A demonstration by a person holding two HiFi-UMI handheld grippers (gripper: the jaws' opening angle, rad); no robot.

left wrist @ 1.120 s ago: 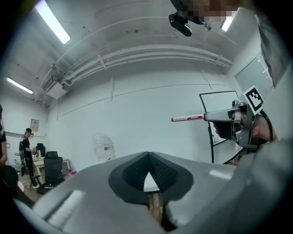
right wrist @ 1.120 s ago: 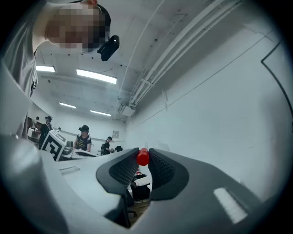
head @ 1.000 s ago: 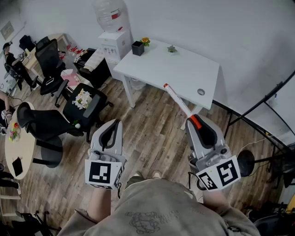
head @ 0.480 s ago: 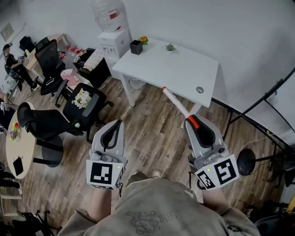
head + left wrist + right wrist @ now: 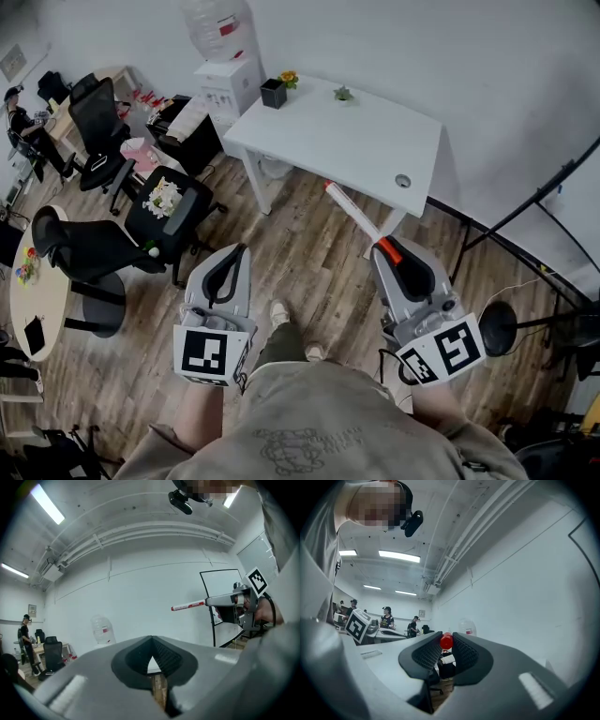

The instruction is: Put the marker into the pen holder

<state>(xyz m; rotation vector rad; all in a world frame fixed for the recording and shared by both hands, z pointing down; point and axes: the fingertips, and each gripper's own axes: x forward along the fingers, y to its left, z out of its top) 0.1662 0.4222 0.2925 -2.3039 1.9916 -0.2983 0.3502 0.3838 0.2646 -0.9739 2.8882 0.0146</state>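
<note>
**Marker in the right tongs, holder far across the surface**

The marker point(image 5: 356, 217) is clamped in the right tongs point(image 5: 386, 248). Its red end sits between the pads in the right gripper view point(image 5: 446, 641), and its white body sticks out ahead, up and to the left, toward the near edge of the white surface point(image 5: 375, 155). The marker is over the wooden floor and touches only the tongs. The left tongs point(image 5: 234, 253) are held level beside the right pair, well apart from the marker. Their tips are pressed together on nothing, and only floor shows through the small gap behind them point(image 5: 151, 641). From the left gripper view the marker point(image 5: 188, 605) juts sideways from the right tongs.

There is one marker, one pen holder and two tongs. The pen holder point(image 5: 273, 93), a black cup, stands on the far left corner of the surface, well apart from the marker tip.

An orange flower point(image 5: 286, 80) stands just right of the holder. A small plant point(image 5: 343, 94) sits further right along the far edge, and a round grommet point(image 5: 402, 180) is near the right near corner. A water dispenser point(image 5: 225, 56) stands left of the surface against the wall. At least three black chairs point(image 5: 169, 211) crowd the floor to the left, by a round table point(image 5: 37, 300). A person point(image 5: 14, 103) is at the far left.
</note>
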